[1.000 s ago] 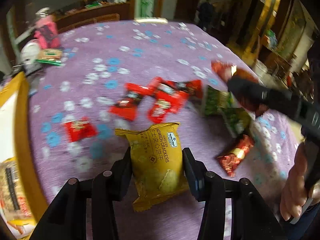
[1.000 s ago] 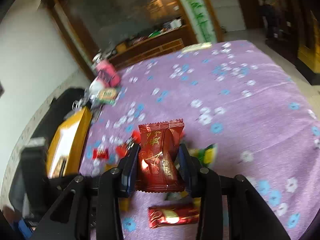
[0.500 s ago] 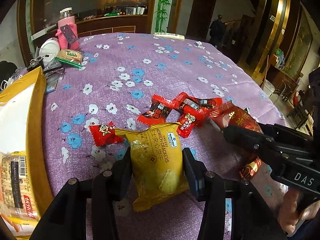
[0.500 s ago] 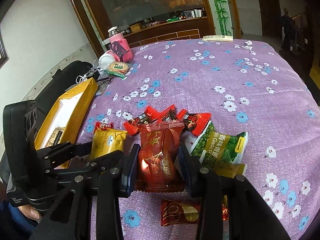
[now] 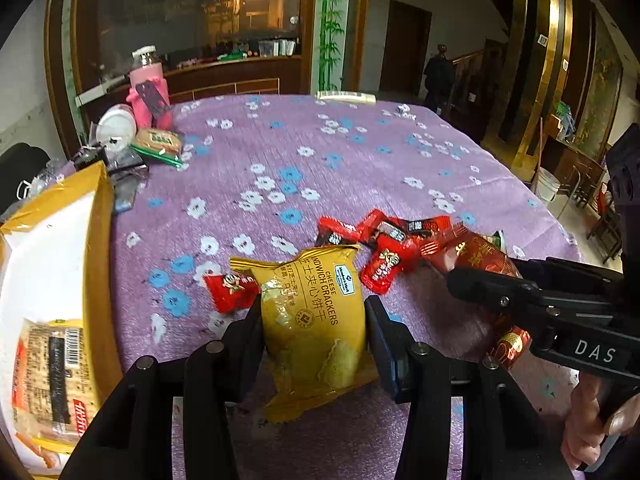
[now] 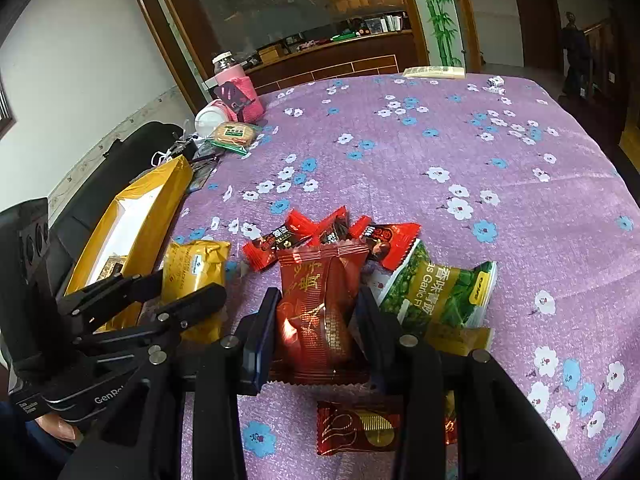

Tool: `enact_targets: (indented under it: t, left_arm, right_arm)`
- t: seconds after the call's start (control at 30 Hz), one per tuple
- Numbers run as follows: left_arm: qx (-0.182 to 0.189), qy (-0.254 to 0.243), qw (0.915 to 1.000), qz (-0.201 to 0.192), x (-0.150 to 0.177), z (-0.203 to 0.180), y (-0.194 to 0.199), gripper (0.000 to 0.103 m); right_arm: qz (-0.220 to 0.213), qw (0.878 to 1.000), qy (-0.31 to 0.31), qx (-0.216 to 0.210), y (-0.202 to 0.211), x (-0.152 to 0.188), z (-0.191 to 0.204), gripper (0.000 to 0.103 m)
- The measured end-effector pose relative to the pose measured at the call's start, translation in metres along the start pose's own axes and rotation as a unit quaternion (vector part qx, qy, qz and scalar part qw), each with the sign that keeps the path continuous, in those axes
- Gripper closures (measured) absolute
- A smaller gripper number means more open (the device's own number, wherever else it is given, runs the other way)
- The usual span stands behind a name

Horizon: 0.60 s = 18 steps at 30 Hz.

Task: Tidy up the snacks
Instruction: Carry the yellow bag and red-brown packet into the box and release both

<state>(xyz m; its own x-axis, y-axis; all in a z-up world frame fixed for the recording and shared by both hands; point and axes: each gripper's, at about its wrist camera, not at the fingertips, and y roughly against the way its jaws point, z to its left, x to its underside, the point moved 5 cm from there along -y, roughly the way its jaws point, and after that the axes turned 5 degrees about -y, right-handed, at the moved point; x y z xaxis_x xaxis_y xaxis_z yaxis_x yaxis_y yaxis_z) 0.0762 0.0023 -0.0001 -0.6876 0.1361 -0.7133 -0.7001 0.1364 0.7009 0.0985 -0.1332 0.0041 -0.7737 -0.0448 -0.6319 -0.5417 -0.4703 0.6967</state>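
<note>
A purple cloth printed with white and blue blossoms covers the desk (image 5: 360,168), its weave slightly nubbly; dark wood panelling, a glass partition and a bamboo-painted pillar stand behind it. The landmark is the open yellow box (image 5: 100,240) with a white inside, at the desk's left edge. Just right of that box, the left gripper (image 5: 314,320) is clamped on a crinkly yellow cracker packet (image 5: 316,312), held upright. Further right of the box lies a heap of small glossy red packets (image 6: 320,232), and beside them the right gripper (image 6: 316,320) pinches a shiny dark-red foil packet (image 6: 320,308) with gold lettering. A green pea bag (image 6: 436,292) lies flat just beyond it, away from the box. Behind the box, at the desk's far edge, stand a pink bottle (image 5: 148,88) and a round wrapped biscuit (image 5: 158,142).
</note>
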Motion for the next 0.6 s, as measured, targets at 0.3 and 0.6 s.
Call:
enact_targets:
  t: [0.3, 0.6]
  left_arm:
    - [-0.027, -0.018, 0.9991, -0.026, -0.0038, -0.0014, 0.0076, 0.053]
    - [-0.032, -0.019, 0.9989, -0.030, -0.0042, -0.0015, 0.0084, 0.053]
  right_arm:
    - [-0.007, 1.000, 0.000, -0.004, 0.0019, -0.0002, 0.0001, 0.066]
    - [-0.011, 1.000, -0.006, -0.003, 0.0022, -0.0015, -0.0024, 0.066]
